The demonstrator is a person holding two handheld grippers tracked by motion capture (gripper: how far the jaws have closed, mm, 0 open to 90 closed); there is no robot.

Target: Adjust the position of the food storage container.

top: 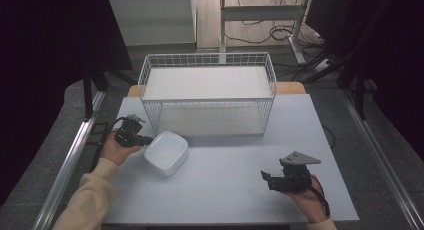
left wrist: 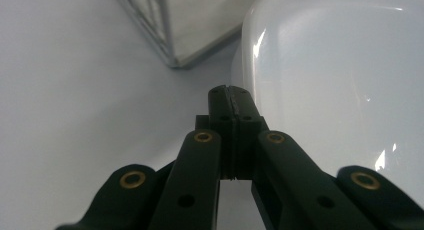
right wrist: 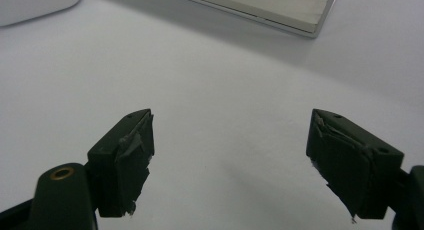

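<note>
The left gripper [top: 148, 139], jaws pressed together, sits beside the white dish [top: 166, 152]. The right gripper [top: 265, 176] rests wide apart on the table [top: 225, 190].

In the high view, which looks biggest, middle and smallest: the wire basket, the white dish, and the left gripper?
1. wire basket, biggest by far
2. white dish
3. left gripper, smallest, though the hand hides some of it

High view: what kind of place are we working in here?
Probably a lab or recording station, not a home: a grey work table edged by metal rails, dark curtains on both sides, and loose cables on the floor behind.
</note>
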